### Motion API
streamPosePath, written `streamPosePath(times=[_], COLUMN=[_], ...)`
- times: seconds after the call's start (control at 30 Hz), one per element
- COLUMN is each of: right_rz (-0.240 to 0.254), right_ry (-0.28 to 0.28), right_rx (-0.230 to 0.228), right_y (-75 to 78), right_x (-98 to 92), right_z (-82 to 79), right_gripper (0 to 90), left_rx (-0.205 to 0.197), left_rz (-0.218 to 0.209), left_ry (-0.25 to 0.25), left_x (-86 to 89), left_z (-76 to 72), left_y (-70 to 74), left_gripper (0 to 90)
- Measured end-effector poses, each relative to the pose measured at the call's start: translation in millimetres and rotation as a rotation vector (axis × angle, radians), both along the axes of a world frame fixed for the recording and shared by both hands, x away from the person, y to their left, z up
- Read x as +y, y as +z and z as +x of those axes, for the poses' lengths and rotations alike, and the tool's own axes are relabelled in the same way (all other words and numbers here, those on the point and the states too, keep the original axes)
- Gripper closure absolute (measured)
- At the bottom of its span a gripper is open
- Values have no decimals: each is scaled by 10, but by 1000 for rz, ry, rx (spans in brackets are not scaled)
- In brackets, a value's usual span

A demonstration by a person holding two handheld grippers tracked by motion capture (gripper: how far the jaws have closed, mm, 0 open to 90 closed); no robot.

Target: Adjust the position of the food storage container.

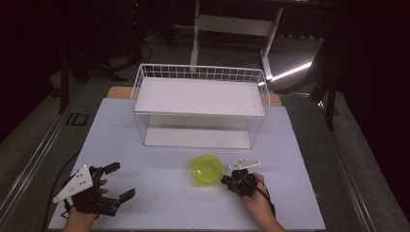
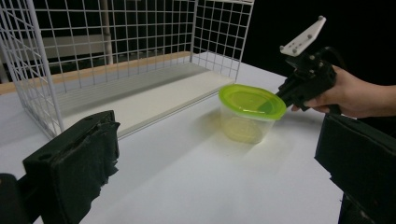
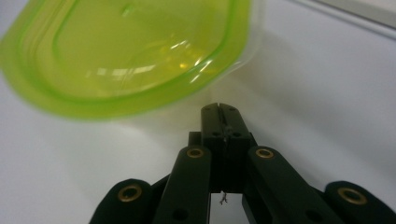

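Note:
A clear tub with a lime-green lid (image 1: 207,170) stands on the white table (image 1: 159,193), in front of the wire rack. My right gripper (image 1: 226,180) is shut, its closed tips at the lid's right rim, with nothing seen between them. In the right gripper view the lid (image 3: 126,51) looms just above the closed tips (image 3: 219,108). The left gripper view shows the tub (image 2: 252,105) with the right gripper (image 2: 280,93) touching its lid edge. My left gripper (image 1: 121,181) rests open at the table's front left, well clear of the tub, its jaws wide apart (image 2: 215,163) with nothing between them.
A white wire rack (image 1: 199,96) with a flat upper shelf and a lower shelf stands at the back middle of the table; its mesh wall (image 2: 116,46) is close ahead of the left gripper. Dark floor and table legs lie beyond.

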State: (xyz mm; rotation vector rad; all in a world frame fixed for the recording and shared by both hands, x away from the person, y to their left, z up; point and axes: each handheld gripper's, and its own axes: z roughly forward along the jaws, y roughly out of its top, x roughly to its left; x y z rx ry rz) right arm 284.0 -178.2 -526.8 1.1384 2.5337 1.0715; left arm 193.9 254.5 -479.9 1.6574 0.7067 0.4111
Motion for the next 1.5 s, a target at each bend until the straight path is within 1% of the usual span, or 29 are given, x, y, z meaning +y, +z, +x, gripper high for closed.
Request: streamPosePath(times=[0.07, 0.17, 0.23, 0.27, 0.3, 0.33, 0.43, 0.47, 0.53, 0.6, 0.63, 0.67, 0.7, 0.8, 0.97, 1.0, 1.03, 1.1, 1.13, 1.2, 1.33, 1.4, 1.5], right_rz=[8, 16, 20, 34, 34, 55, 53, 49, 23, 30, 30, 49, 51, 65, 68, 66, 73, 69, 69, 86, 98, 91, 97], right_ry=[11, 48, 53, 56, 56, 63, 79, 101, 91, 60, 60, 39, 34, 37, 45, 50, 51, 52, 52, 56, 49, 42, 29], right_rx=[9, 10, 11, 14, 14, 26, 22, 15, -1, 2, 2, 5, 6, 16, 25, 29, 37, 39, 39, 44, 56, 57, 71], right_y=[-1, 2, 3, 5, 5, 1, 1, 0, 4, 13, 13, 23, 26, 31, 24, 19, 8, 7, 7, 18, 9, -20, -52], right_x=[27, 130, 153, 189, 189, 229, 282, 318, 318, 275, 275, 238, 234, 262, 319, 332, 354, 378, 378, 416, 463, 509, 537], right_z=[-23, -80, -80, -71, -71, -57, -67, -74, -55, 1, 1, 50, 63, 72, 80, 85, 88, 90, 90, 95, 122, 168, 214], right_gripper=[900, 900, 900, 900, 900, 900, 900, 900, 900, 900, 900, 900, 900, 900, 900, 900, 900, 900, 900, 900, 900, 900, 900], left_rx=[2, 4, 5, 6, 6, 6, 5, 7, 6, 9, 9, 9, 9, 13, 13, 11, 11, 13, 13, 13, 17, 17, 17], left_rz=[-1, -1, -3, 0, 0, -4, -5, -5, -3, -2, -2, 2, 1, 1, 6, 12, 12, -9, -9, -5, -12, -8, -2], left_ry=[0, 0, 0, -2, -2, -1, -1, -2, -2, -5, -5, -4, -5, -6, -5, -3, -5, -8, -8, -8, -14, -18, -21], left_x=[1, 0, -3, -2, -2, -4, -1, 3, 2, -1, -1, -3, -4, -3, -11, -16, -17, -18, -18, -25, -28, -30, -30], left_z=[1, 6, 8, 10, 10, 9, 6, 9, 8, 9, 9, 9, 9, 14, 13, 11, 11, 14, 14, 14, 18, 17, 17], left_y=[-1, -4, -6, -7, -7, -7, -7, -8, -8, -10, -10, -10, -11, -16, -17, -18, -19, -21, -21, -21, -24, -22, -23], left_gripper=[4, 4, 4, 4, 4, 4, 4, 4, 4, 4, 4, 4, 4, 4, 4, 4, 4, 4, 4, 4, 4, 4, 4])
